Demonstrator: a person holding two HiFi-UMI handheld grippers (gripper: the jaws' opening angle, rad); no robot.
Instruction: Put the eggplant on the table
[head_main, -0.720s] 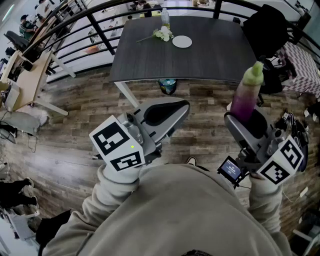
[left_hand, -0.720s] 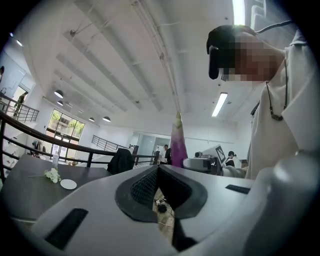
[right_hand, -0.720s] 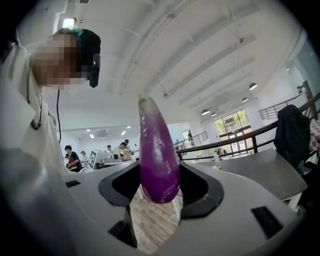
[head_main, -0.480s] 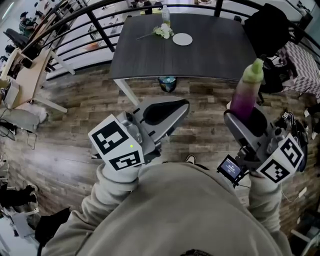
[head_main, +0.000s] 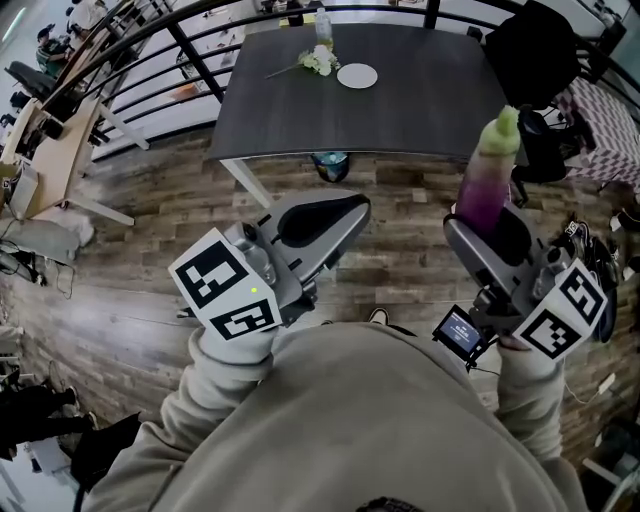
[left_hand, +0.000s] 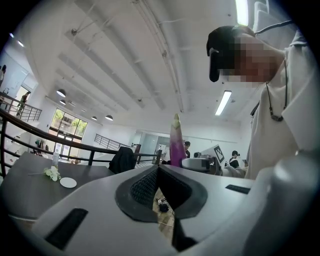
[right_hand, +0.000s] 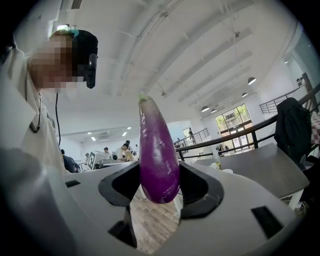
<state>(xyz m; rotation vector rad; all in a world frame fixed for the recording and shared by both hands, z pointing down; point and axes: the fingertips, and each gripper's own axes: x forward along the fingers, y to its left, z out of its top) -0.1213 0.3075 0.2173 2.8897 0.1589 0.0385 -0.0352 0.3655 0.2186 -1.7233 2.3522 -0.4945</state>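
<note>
My right gripper (head_main: 487, 232) is shut on a purple eggplant (head_main: 483, 183) with a pale green stem end, held upright above the wooden floor. In the right gripper view the eggplant (right_hand: 158, 150) stands between the dark pads, its round end down. My left gripper (head_main: 335, 215) is shut and holds nothing; in the left gripper view its pads meet at the tips (left_hand: 159, 172). Ahead of both stands the dark grey table (head_main: 400, 110), a little beyond the grippers. From the left gripper view the eggplant (left_hand: 176, 142) shows off to the right.
On the table's far side lie a white plate (head_main: 357, 75), a small bunch of flowers (head_main: 318, 62) and a bottle (head_main: 322, 25). A black railing (head_main: 190, 50) runs behind. A black chair with a dark garment (head_main: 535, 55) stands at the table's right end. Desks (head_main: 55, 140) are at far left.
The table has slid slightly lower and left in the head view as the person comes a little nearer. Both grippers keep their hold and pose.
</note>
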